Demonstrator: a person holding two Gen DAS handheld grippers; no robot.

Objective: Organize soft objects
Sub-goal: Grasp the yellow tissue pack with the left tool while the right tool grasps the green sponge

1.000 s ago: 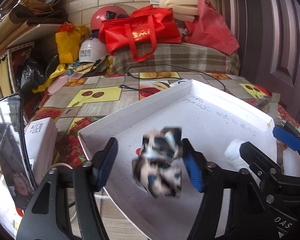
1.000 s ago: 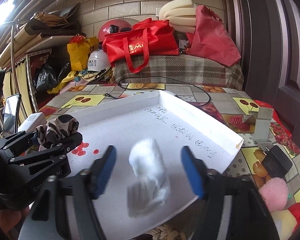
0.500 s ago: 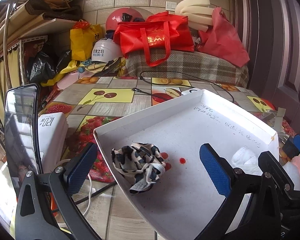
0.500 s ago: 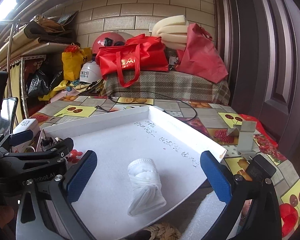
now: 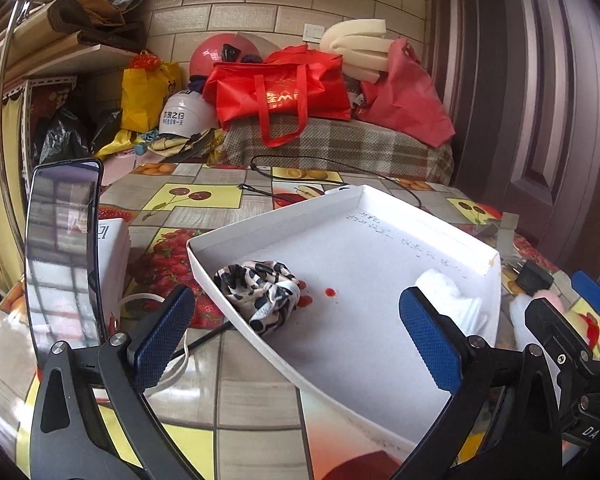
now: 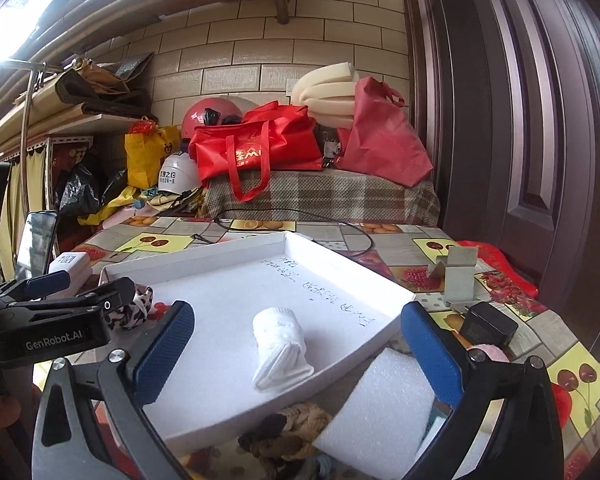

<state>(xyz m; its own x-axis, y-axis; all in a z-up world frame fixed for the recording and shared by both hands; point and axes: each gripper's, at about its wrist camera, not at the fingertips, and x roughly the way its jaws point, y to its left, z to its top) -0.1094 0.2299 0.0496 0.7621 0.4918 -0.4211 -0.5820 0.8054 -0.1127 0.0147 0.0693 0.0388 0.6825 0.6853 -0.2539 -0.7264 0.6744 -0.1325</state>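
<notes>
left gripper (image 5: 296, 336): jaws spread wide, empty.
spotted cloth (image 5: 260, 290): in white tray (image 5: 380, 208), just ahead of left gripper.
right gripper (image 6: 298, 346): jaws spread wide, empty.
white rolled cloth (image 6: 280, 346): in tray, between the right fingers, untouched.

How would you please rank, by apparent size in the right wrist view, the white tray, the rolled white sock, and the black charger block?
1. Shallow white tray, by far the largest.
2. Rolled white sock.
3. Black charger block, only slightly smaller than the sock, so that order is unsure.
</notes>
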